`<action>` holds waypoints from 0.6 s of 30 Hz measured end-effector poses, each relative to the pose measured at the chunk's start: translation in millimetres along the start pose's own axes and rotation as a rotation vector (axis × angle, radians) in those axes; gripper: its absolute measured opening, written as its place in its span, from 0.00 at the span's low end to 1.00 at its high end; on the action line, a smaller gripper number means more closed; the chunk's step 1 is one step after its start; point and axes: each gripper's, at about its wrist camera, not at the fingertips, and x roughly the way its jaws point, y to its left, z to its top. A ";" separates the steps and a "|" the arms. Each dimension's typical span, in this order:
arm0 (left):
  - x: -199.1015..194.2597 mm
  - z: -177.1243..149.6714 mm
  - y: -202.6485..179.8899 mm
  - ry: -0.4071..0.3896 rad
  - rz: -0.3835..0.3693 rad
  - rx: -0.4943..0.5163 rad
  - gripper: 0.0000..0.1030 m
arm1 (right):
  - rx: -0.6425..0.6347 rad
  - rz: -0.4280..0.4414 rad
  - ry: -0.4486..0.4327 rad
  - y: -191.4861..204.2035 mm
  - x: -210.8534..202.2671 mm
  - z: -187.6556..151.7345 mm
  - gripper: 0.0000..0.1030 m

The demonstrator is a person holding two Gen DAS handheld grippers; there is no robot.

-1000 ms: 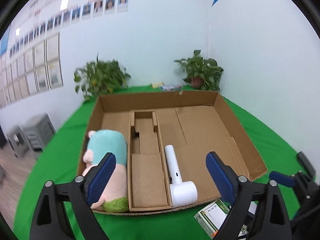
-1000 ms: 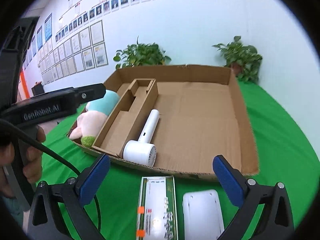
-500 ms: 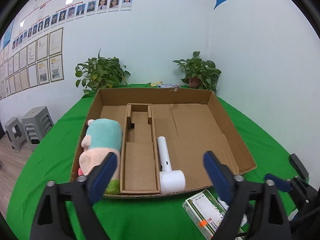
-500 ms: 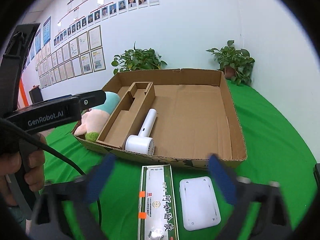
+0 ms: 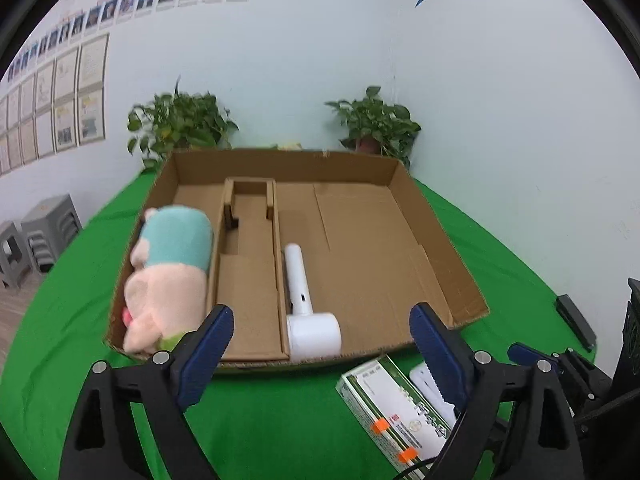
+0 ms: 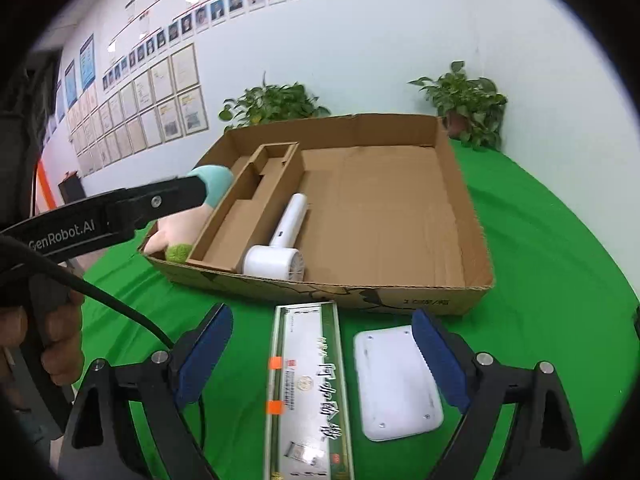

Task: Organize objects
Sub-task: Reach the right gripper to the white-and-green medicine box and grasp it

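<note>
A shallow cardboard box (image 5: 440,240) (image 6: 472,240) lies on the green table. In it are a plush toy (image 5: 168,276) (image 6: 176,236) at the left, a cardboard insert (image 5: 248,280) and a white hair dryer (image 5: 308,316) (image 6: 280,248). In front of the box lie a green-and-white carton (image 6: 308,384) (image 5: 396,404) and a flat white device (image 6: 396,380) (image 5: 428,380). My left gripper (image 5: 320,356) is open and empty, above the box's front edge. My right gripper (image 6: 320,356) is open and empty, over the carton and the white device.
Two potted plants (image 5: 180,128) (image 5: 376,124) stand at the table's far edge by the wall. Grey stools (image 5: 36,236) stand on the floor to the left. A black object (image 5: 576,320) lies at the table's right edge. The left gripper's body and hand (image 6: 60,240) fill the right view's left side.
Both grippers have shifted and tilted. The left gripper has come closer to the box's front edge. The right gripper has come lower over the carton and white device. Nothing was grasped.
</note>
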 end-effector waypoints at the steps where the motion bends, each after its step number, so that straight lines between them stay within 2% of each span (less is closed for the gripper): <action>1: 4.2 -2.2 2.1 0.022 -0.005 -0.006 0.87 | 0.010 0.008 0.018 -3.7 1.5 -2.3 0.90; 5: 20.1 -13.7 11.8 0.101 -0.055 -0.049 0.87 | 0.023 0.038 0.049 -12.2 2.8 -8.3 1.00; 10: 40.3 -27.1 18.7 0.199 -0.156 -0.095 0.87 | 0.002 0.135 0.061 -11.6 -3.1 -20.9 1.00; 14: 57.9 -42.7 21.2 0.285 -0.242 -0.137 0.87 | -0.063 0.228 0.095 -5.9 -9.5 -45.7 1.00; 18: 76.7 -63.9 20.8 0.369 -0.335 -0.184 0.85 | -0.096 0.225 0.166 -7.3 -8.4 -71.2 1.00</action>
